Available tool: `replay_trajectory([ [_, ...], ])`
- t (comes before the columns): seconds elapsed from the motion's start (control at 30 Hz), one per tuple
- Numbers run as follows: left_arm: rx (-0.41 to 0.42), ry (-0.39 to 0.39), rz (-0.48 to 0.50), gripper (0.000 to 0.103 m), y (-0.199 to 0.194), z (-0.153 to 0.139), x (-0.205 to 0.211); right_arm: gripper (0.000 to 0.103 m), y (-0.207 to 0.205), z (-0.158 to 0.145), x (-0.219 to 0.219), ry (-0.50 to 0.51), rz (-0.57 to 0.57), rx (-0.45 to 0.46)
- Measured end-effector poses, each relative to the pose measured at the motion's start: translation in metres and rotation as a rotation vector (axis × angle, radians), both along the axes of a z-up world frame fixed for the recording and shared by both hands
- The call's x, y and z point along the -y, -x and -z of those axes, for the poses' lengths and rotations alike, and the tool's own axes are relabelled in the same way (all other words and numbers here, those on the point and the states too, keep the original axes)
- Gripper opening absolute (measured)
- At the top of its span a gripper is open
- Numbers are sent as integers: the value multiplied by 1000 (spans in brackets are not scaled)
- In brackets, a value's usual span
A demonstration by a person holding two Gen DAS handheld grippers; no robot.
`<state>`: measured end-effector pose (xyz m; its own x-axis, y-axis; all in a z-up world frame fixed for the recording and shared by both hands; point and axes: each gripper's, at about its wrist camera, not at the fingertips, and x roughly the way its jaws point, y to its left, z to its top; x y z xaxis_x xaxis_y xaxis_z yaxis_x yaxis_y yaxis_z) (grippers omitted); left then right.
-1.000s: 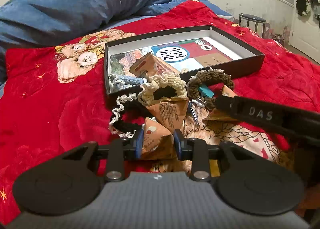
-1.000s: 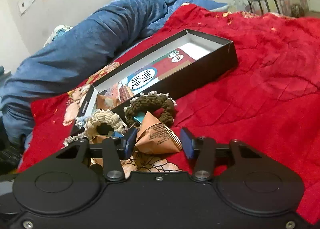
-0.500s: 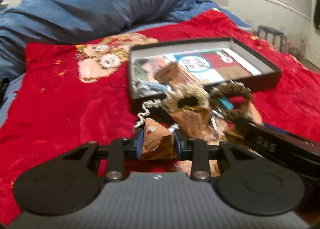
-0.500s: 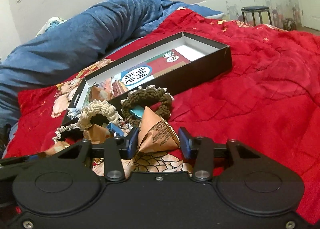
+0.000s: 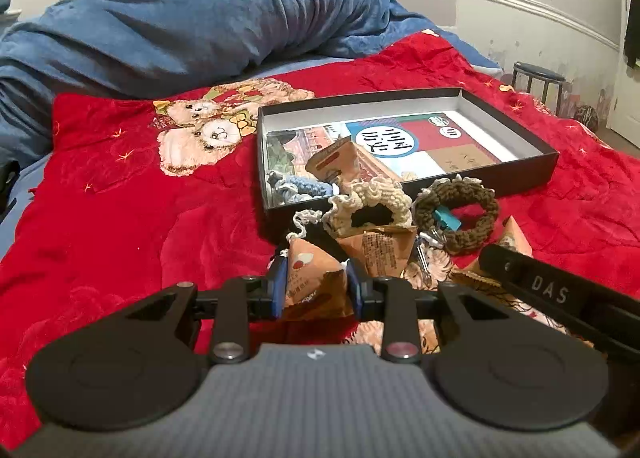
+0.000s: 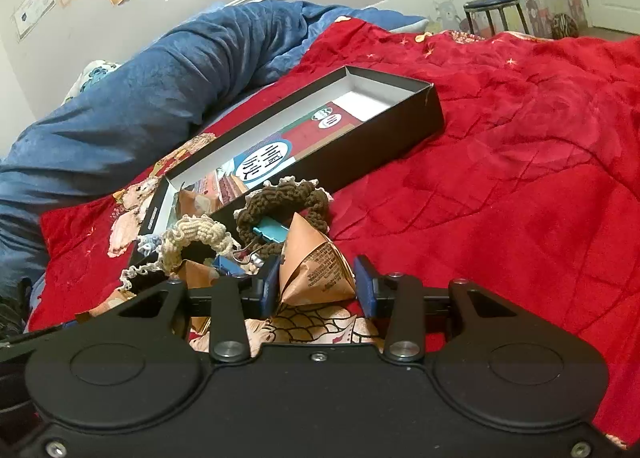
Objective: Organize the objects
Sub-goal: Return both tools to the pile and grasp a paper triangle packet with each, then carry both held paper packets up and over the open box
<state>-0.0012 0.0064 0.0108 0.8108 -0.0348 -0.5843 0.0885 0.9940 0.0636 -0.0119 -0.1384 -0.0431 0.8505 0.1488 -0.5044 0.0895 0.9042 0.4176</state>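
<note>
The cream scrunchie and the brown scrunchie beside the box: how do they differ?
The cream scrunchie is pale and leans on a tan packet; the brown scrunchie is dark with a pale frill. A teal clip sits inside the brown one; the cream one's hole looks dark. Both are crocheted rings lying outside the black box.

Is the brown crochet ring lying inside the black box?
No, the brown crochet ring lies on the red blanket just outside the near wall of the black box.
</note>
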Motion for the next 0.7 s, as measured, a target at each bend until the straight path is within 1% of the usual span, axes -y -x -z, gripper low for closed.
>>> replay_trajectory([
  [0.2, 16, 2, 8, 35, 4, -2, 1, 38, 9, -5, 5, 3, 26, 36],
  [0.37, 65, 8, 32, 35, 12, -8, 1, 38, 24, -12, 17, -40, 71, 87],
  [0.47, 92, 12, 55, 35, 16, -11, 3, 38, 26, -12, 22, -65, 98, 92],
  [0.57, 104, 17, 72, 35, 17, -12, 4, 38, 26, -13, 21, -45, 103, 93],
  [0.7, 120, 47, 77, 35, 17, -15, 3, 38, 28, -20, 11, -11, 64, 135],
])
